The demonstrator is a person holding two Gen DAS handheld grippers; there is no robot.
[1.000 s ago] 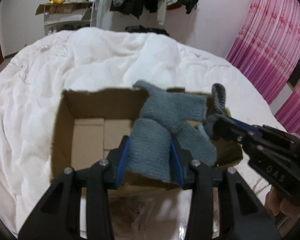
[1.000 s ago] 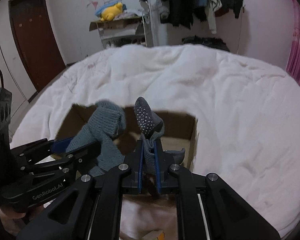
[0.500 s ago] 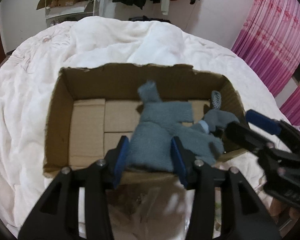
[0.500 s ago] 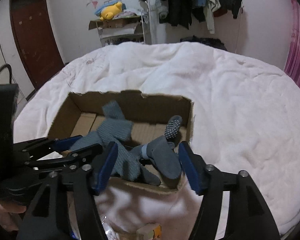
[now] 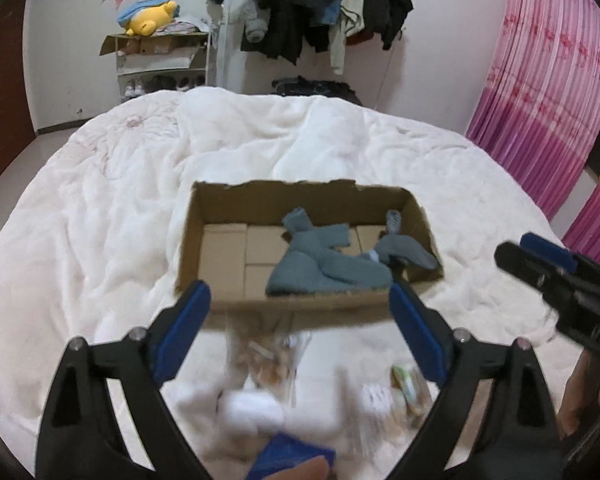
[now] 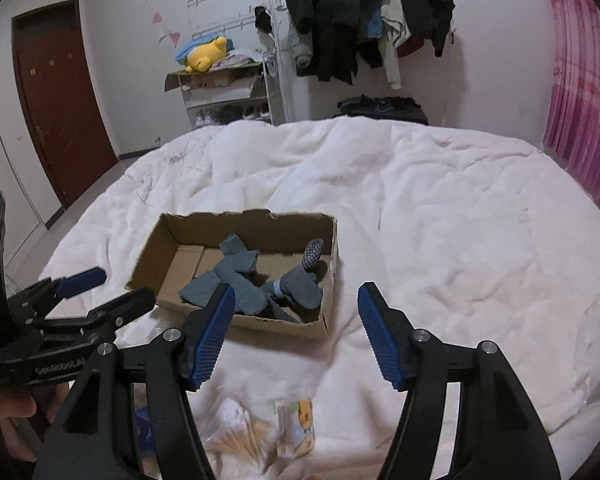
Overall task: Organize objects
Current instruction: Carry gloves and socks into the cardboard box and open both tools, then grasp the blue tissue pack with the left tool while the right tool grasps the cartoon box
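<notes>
While the grey socks (image 5: 328, 256) lie heaped in the cardboard box (image 5: 220, 300) on the bed (image 5: 80, 240), both jaws have just been opening: left hand-held gripper (image 5: 300, 328) wide, right hand-held gripper (image 6: 296, 336) parted, nothing between them.

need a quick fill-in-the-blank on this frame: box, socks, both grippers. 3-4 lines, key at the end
1. The grey socks lie inside the ____ box.
2. The box sits on a ____ duvet.
3. The left gripper, whose jaws have just been opening, holds ____.
4. The right gripper has its jaws ____, nothing between them.

Missing words: cardboard; white; nothing; open
</notes>
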